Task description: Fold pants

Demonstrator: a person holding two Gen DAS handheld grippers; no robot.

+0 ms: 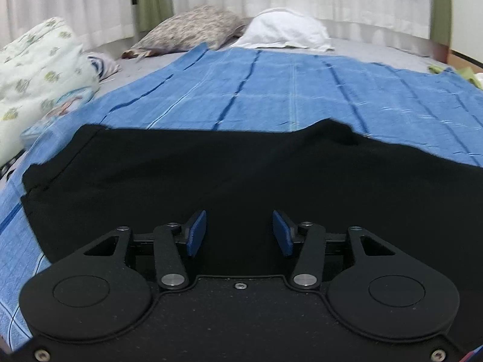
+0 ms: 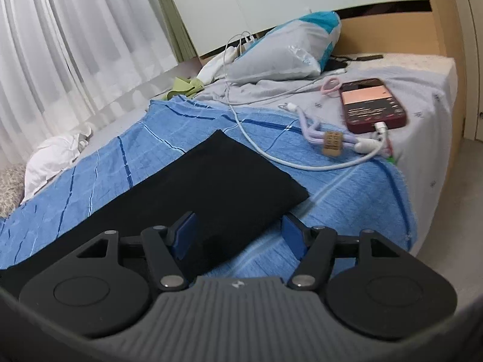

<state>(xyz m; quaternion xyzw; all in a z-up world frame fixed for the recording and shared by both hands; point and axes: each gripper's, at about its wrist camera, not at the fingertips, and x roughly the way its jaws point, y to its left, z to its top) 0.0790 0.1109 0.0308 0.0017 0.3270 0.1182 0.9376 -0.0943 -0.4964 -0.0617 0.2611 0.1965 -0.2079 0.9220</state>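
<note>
Black pants (image 1: 211,175) lie flat on a blue striped cloth (image 1: 286,90) spread over the bed. My left gripper (image 1: 239,232) hovers over the near part of the pants, jaws open, with nothing pinched between the blue pads (image 1: 196,232). In the right wrist view one end of the pants (image 2: 217,178) runs diagonally, its squared edge pointing toward a phone. My right gripper (image 2: 238,235) stands open above the pants' near edge, where black fabric meets the blue cloth (image 2: 347,193); its pads do not press on the fabric.
A patterned pillow (image 1: 193,30), a white pillow (image 1: 286,30) and a floral quilt (image 1: 39,69) lie at the far side. A red phone (image 2: 371,105) with a white cable (image 2: 302,163), a plastic bag (image 2: 286,51) and a green cloth (image 2: 184,87) sit beyond the pants. The bed's edge (image 2: 422,211) drops off to the right.
</note>
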